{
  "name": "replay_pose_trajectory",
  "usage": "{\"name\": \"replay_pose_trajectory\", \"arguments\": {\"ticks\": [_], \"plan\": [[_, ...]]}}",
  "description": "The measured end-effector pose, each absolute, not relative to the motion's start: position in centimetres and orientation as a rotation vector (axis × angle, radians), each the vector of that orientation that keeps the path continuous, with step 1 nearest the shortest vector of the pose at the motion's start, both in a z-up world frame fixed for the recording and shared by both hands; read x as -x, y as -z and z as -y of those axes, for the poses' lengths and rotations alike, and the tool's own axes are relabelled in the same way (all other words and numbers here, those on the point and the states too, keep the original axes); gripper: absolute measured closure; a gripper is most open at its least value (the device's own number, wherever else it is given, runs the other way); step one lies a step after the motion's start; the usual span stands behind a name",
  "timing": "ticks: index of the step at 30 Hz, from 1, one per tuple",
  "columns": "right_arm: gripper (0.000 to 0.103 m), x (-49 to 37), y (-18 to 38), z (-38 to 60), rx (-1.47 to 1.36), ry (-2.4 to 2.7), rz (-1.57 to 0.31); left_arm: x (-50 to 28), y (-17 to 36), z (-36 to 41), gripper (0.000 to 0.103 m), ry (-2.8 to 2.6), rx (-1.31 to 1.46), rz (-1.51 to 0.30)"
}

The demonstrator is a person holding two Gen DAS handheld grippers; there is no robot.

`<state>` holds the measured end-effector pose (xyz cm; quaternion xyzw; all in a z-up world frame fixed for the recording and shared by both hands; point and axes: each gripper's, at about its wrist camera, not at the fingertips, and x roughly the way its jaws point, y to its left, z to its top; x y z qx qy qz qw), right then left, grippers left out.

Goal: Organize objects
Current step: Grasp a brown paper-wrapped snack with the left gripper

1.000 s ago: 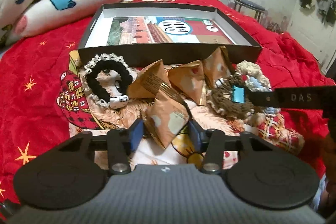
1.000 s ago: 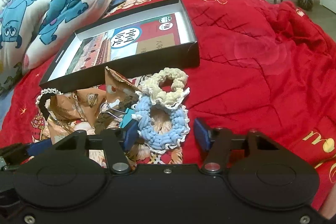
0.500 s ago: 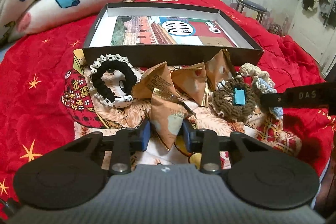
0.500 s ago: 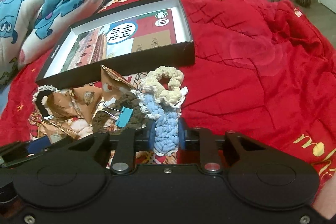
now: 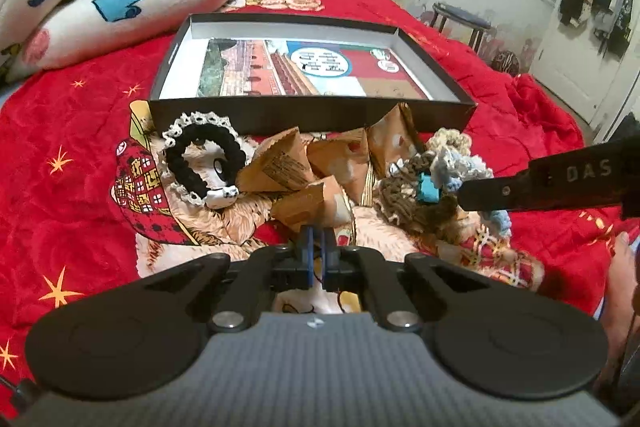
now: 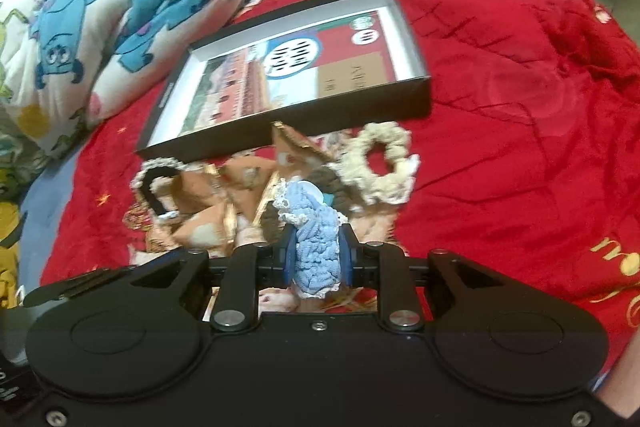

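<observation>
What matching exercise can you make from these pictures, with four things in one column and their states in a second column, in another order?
Things:
1. blue scrunchie
2. cream scrunchie
3. brown packet
4. black box

States:
A. lies free on the red blanket
B. squeezed in the right tongs
C. open, with a printed sheet inside
D. pinched at its near corner by the left tongs

Pairs: 1-B, 2-A, 3-D, 4-C
</observation>
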<state>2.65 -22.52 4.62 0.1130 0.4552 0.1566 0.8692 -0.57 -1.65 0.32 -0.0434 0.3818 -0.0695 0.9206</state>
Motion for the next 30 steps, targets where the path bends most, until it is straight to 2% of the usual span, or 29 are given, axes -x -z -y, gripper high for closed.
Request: {"name": "replay_pose_trajectory", "arguments": {"ticks": [1,3,4,5,6,10,12,13,14,15,17,27,30], "plan": [[0.082,-2.6,-4.7,22.3,-0.234,-0.335,-0.953,0.5,-0.2,1.6,0.096,0.144,0.090,-0.791],[0.082,-2.5,-4.8,22.2,-0.239,-0.342,-0.959,0.4,-0.1,1.7,0.069,0.154,0.093,-0.803],[0.082,-2.4,-4.8,22.2,-0.243,-0.344,-0.960,0.4,-0.1,1.7,0.062,0.155,0.095,-0.798],[0.082,-2.4,-4.9,22.2,-0.242,-0.346,-0.960,0.5,-0.1,1.7,0.048,0.145,0.094,-0.787],[0.082,-2.4,-4.8,22.1,-0.237,-0.350,-0.957,0.5,-0.2,1.7,0.039,0.139,0.092,-0.771],[0.082,-2.4,-4.4,22.0,-0.237,-0.356,-0.974,-0.3,0.1,1.8,0.034,0.122,0.124,-0.758],[0.082,-2.5,-4.3,21.8,-0.236,-0.361,-0.979,-1.0,0.5,2.0,0.034,0.100,0.119,-0.764],[0.082,-2.5,-4.2,21.7,-0.235,-0.364,-0.981,-1.5,0.8,2.0,0.041,0.091,0.115,-0.775],[0.082,-2.5,-4.2,21.6,-0.234,-0.365,-0.982,-1.9,1.2,1.9,0.063,0.083,0.114,-0.797],[0.082,-2.5,-4.1,21.5,-0.232,-0.366,-0.983,-2.0,1.5,1.8,0.071,0.078,0.117,-0.808],[0.082,-2.6,-4.2,21.4,-0.236,-0.367,-0.983,-1.7,1.3,1.7,0.078,0.057,0.108,-0.800],[0.082,-2.7,-5.0,20.8,-0.254,-0.394,-0.962,-0.3,-0.3,1.1,0.081,0.084,0.135,-0.780],[0.082,-2.9,-5.3,20.8,-0.277,-0.401,-0.951,0.9,-1.3,0.9,0.081,0.089,0.106,-0.713]]}}
